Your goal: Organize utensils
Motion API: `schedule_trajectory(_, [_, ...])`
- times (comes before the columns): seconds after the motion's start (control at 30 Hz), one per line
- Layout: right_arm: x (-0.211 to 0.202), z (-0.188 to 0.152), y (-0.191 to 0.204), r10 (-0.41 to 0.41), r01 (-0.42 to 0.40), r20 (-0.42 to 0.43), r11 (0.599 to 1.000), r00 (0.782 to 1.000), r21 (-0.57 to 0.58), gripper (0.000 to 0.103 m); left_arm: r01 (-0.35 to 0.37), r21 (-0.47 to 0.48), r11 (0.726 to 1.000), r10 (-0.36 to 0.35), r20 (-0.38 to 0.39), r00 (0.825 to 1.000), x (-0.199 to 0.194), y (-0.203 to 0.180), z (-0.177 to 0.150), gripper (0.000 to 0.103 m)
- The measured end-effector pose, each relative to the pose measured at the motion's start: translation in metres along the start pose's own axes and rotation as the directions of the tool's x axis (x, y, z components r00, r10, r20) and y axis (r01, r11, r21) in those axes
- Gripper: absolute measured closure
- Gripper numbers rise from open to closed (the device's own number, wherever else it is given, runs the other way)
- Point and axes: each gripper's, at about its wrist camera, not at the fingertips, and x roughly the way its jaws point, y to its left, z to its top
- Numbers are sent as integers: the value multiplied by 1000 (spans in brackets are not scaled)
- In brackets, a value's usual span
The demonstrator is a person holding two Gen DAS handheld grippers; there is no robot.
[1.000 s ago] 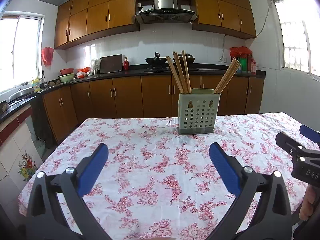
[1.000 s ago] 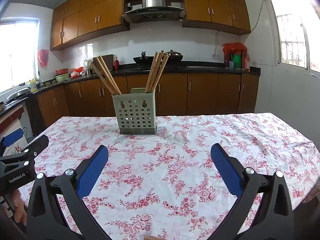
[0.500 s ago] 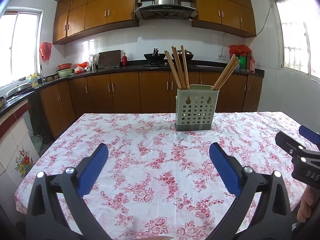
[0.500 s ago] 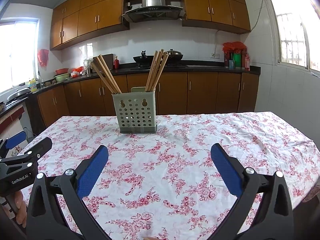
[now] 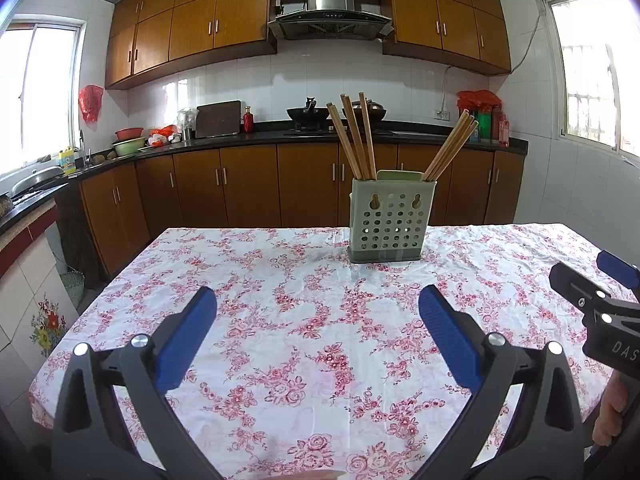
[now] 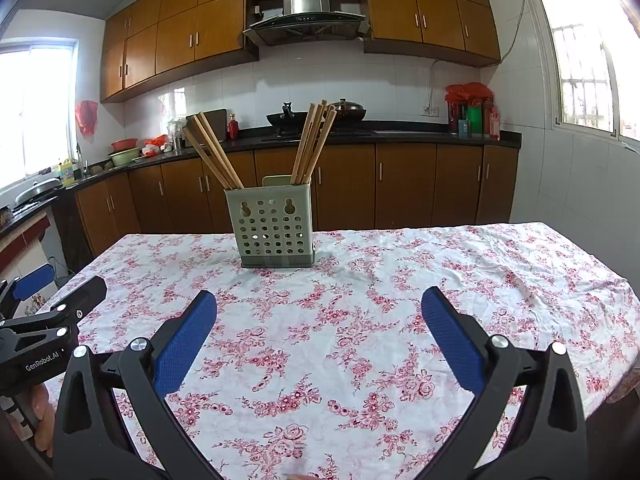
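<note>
A pale green perforated utensil holder (image 5: 386,220) stands upright at the far side of the table; it also shows in the right wrist view (image 6: 274,230). Several wooden chopsticks lean out of it in two bunches, one to the left (image 5: 354,136) and one to the right (image 5: 450,150); the right wrist view shows the same two bunches (image 6: 212,152) (image 6: 314,140). My left gripper (image 5: 318,328) is open and empty, held above the near part of the table. My right gripper (image 6: 320,328) is open and empty beside it, to the right.
The table has a white cloth with red flowers (image 5: 320,320); its right side is wrinkled (image 6: 500,264). Brown kitchen cabinets (image 5: 248,188) and a black counter with a wok (image 5: 306,114) run behind the table. Table edges drop off left and right.
The left gripper has tilted up and drawn back a little, so the holder sits lower and farther right in its view. The right gripper has barely moved. Both stay open.
</note>
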Motion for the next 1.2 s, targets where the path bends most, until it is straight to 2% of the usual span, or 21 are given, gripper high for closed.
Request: schedule_trajectory(1.2, [0, 0, 2, -1, 1, -1, 1000, 1000, 2, 2, -7, -9, 1000, 7, -4, 1000, 0, -5, 0, 4])
